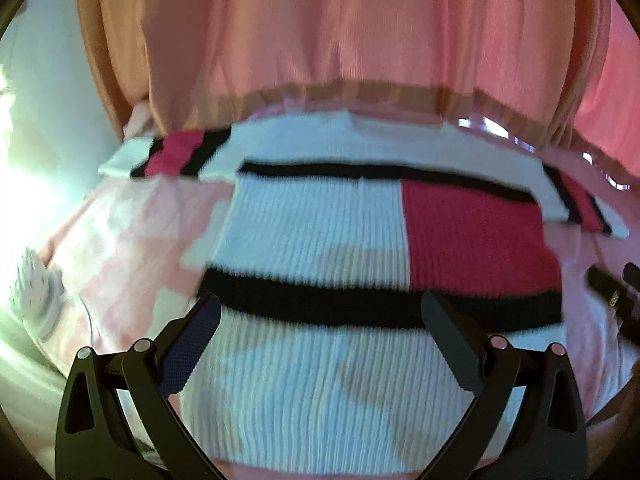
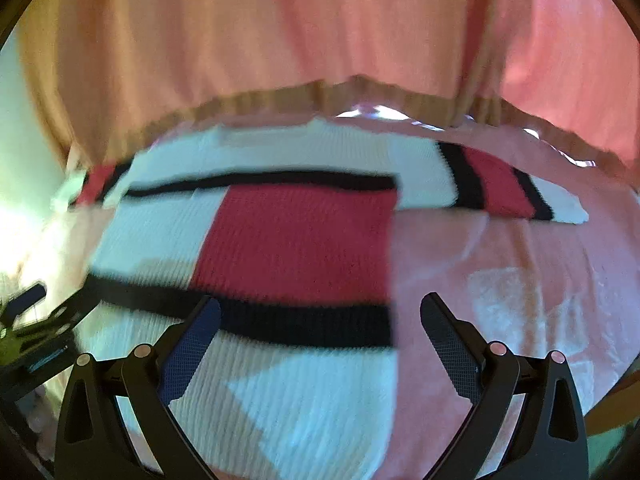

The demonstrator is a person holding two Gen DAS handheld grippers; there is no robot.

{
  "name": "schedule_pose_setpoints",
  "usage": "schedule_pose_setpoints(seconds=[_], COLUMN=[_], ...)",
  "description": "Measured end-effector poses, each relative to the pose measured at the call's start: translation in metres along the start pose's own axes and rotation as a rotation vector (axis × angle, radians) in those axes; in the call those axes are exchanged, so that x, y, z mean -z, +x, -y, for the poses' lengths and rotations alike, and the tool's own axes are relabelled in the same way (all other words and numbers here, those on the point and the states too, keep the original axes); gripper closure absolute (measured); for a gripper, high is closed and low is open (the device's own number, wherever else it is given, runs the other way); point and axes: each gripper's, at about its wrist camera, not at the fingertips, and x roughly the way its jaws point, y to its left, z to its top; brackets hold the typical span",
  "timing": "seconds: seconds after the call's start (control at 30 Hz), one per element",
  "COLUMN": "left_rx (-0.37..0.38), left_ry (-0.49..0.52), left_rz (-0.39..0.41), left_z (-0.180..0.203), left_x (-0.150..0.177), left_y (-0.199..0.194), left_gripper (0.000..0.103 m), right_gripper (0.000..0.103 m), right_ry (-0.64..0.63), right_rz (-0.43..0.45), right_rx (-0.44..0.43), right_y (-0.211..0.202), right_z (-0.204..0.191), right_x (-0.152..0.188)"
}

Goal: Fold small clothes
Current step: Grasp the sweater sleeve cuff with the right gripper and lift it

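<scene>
A small knit sweater, white with black stripes and a red block, lies flat on a pink patterned sheet, sleeves spread to both sides. My left gripper hovers open over the sweater's lower part, near the black stripe, holding nothing. In the right wrist view the same sweater fills the left and middle. My right gripper is open above the sweater's right edge, one finger over the knit, the other over the pink sheet. Both views are blurred by motion.
A pink-orange curtain hangs right behind the surface. A pale knit item lies at the left edge. The other gripper shows as dark parts at the right edge and at the left edge.
</scene>
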Motion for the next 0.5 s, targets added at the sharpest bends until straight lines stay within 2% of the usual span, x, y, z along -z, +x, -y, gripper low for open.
schedule_pose_setpoints(seconds=[0.07, 0.13, 0.23, 0.33, 0.4, 0.5], left_rx=[-0.004, -0.017, -0.006, 0.02, 0.063, 0.068], left_ry=[0.017, 0.046, 0.057, 0.021, 0.023, 0.016], left_rz=[0.05, 0.086, 0.083, 0.032, -0.064, -0.086], left_z=[0.003, 0.009, 0.019, 0.021, 0.026, 0.031], left_x=[-0.024, -0.039, -0.05, -0.045, -0.042, -0.043], left_y=[-0.003, 0.002, 0.023, 0.049, 0.07, 0.08], left_gripper=[0.005, 0.005, 0.005, 0.005, 0.005, 0.005], right_gripper=[0.005, 0.005, 0.005, 0.007, 0.016, 0.023], right_ry=[0.078, 0.153, 0.305, 0.489, 0.592, 0.673], right_rz=[0.03, 0.043, -0.012, -0.065, -0.094, -0.104], right_rx=[0.045, 0.144, 0.233, 0.264, 0.285, 0.322], right_y=[0.003, 0.018, 0.059, 0.096, 0.12, 0.144], right_z=[0.046, 0.102, 0.193, 0.277, 0.326, 0.371], right_x=[-0.035, -0.066, -0.092, -0.088, -0.078, -0.067])
